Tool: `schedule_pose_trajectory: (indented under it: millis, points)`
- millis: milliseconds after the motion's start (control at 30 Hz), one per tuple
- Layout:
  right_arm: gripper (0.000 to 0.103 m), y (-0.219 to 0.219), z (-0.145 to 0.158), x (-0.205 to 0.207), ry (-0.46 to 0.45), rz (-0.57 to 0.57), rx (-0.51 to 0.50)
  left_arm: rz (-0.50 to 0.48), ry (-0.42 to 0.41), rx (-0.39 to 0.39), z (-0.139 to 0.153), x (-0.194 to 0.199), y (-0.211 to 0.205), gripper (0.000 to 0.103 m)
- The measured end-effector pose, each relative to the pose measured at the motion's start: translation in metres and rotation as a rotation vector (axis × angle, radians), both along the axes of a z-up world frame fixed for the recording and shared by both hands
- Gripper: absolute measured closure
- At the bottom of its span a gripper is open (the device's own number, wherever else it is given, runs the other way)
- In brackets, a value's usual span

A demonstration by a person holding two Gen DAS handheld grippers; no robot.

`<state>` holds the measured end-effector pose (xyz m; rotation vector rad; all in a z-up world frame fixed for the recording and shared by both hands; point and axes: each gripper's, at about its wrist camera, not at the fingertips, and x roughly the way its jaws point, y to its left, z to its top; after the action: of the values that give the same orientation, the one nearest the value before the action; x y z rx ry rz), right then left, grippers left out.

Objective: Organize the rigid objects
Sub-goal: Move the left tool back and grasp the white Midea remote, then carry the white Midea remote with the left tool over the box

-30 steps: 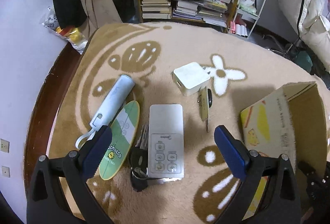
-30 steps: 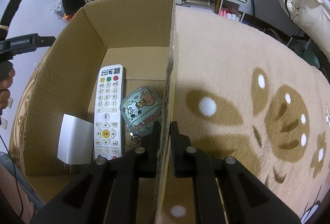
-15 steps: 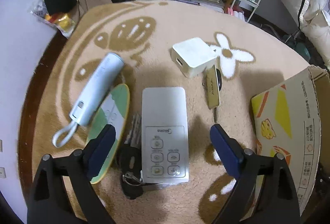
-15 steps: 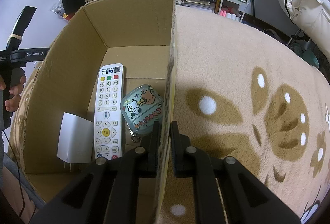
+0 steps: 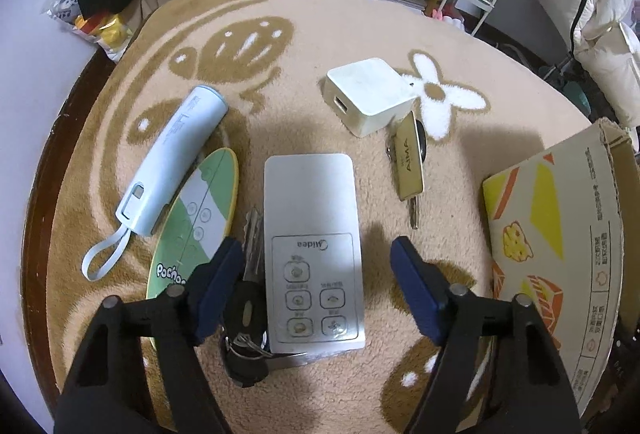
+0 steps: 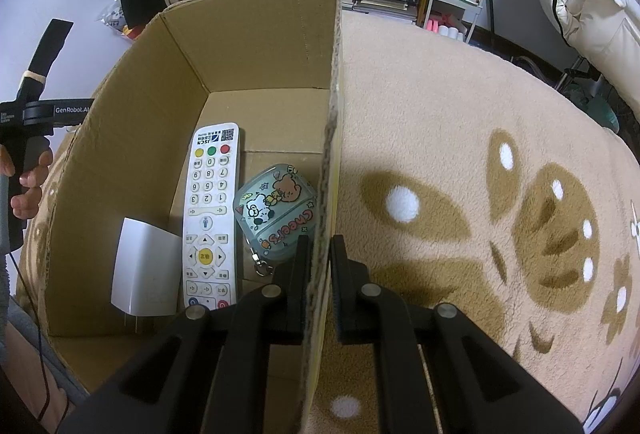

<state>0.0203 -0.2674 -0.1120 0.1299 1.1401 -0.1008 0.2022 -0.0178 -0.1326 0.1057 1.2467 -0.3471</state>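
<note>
On the patterned rug (image 5: 328,46), going from its left edge, a pale blue tube-shaped power bank (image 5: 176,158) with a wrist loop lies slanted, its lower end touching a green and white oval remote (image 5: 200,218). Next come a bunch of keys (image 5: 250,298), partly tucked under the long left edge of a white flat remote (image 5: 314,254) that lies lengthwise in the middle of the rug.

The left gripper (image 5: 316,290) hangs over that white remote, one blue pad on each side; its jaws are closing, the remote is between them, and the pads are not yet pressing on it.

Further right, a white charger cube (image 5: 370,96) sits toward the far side of the rug, with a gold-tagged key (image 5: 408,162) just beside it. At the right edge stands the cardboard box (image 5: 556,234).

In the right wrist view, the right gripper (image 6: 320,270) is clamped tight on the box's right wall (image 6: 330,170). Inside the box, left to right, lie a white plug adapter (image 6: 144,270), a white TV remote (image 6: 210,214) and a cartoon-printed pouch (image 6: 276,210).
</note>
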Motion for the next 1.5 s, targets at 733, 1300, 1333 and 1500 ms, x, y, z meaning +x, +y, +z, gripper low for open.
schedule_pose_trajectory:
  millis: [733, 1300, 1333, 1500]
  points:
    - [0.093, 0.0, 0.0, 0.0, 0.001, 0.0, -0.003, 0.0, 0.015, -0.018, 0.007, 0.005, 0.004, 0.045]
    - [0.093, 0.0, 0.0, 0.0, 0.003, 0.001, -0.003, -0.015, 0.002, 0.006, 0.006, 0.004, 0.001, 0.058]
    - [0.093, 0.0, 0.0, 0.0, 0.002, 0.0, -0.003, -0.014, 0.005, 0.001, 0.006, 0.004, 0.002, 0.058]
    - [0.093, 0.0, 0.0, 0.0, 0.002, 0.001, -0.003, -0.031, 0.003, 0.018, 0.003, 0.001, -0.005, 0.056]
